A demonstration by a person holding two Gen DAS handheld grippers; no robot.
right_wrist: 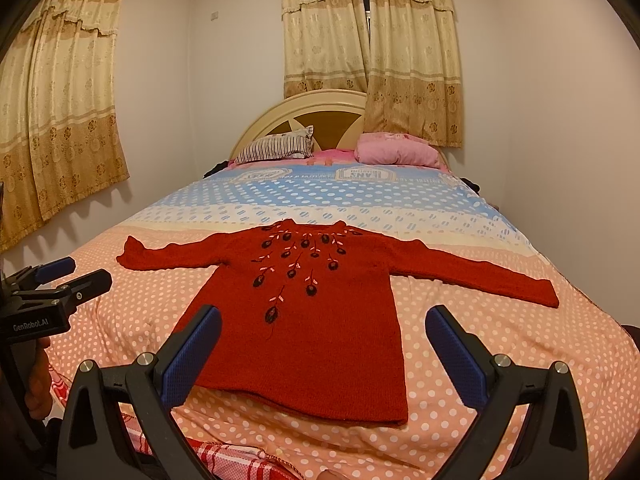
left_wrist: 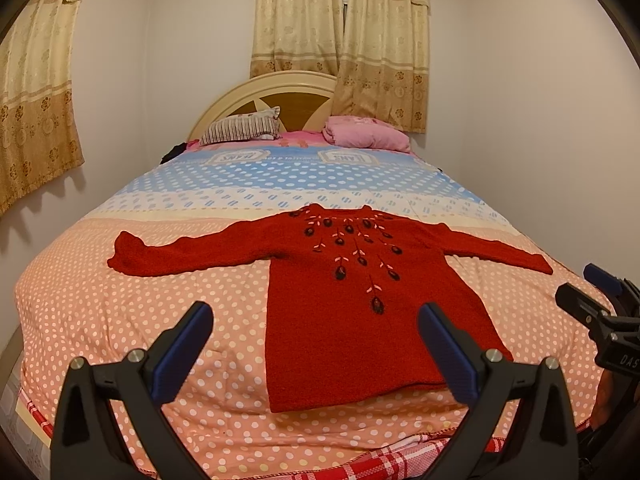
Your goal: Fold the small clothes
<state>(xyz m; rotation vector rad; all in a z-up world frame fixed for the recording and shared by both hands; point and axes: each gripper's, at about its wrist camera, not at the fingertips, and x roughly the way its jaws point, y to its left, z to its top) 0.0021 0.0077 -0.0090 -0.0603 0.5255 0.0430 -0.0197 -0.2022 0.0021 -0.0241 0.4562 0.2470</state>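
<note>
Sweater [left_wrist: 340, 312] in red knit lies flat on the bed [left_wrist: 120, 320], front up, both sleeves spread out to the sides and its hem toward the foot of the bed. Dark embroidered flowers with pale pink leaves run down from the neckline over the chest. The bed cover is peach with white dots under the sweater and turns to blue with white dots farther back.

The left hand-held gripper [left_wrist: 316, 344] hangs above the near end of the bed with its jaws wide apart and nothing between them. In the left wrist view its blue-padded fingers [left_wrist: 184, 348] frame the lower left part of the sweater; the right-side finger appears over the hem area, though whether it touches the knit cannot be told. The right hand-held gripper [right_wrist: 324, 352] is likewise spread wide and empty, its fingers [right_wrist: 456, 356] bracketing the lower body of the sweater from above. Each hand-held gripper shows at the edge of the other's view: the right one [left_wrist: 600, 296] at the right edge, the left one [right_wrist: 60, 280] at the left edge, both over the cover beside the sweater.

At the head of the bed a striped pillow [left_wrist: 244, 128] and a pink pillow [left_wrist: 368, 134] rest against a cream headboard [left_wrist: 280, 88]. Beige patterned curtains [left_wrist: 340, 20] hang behind the headboard and on the left wall. A red plaid cloth [left_wrist: 384, 460] shows along the near edge of the bed.
</note>
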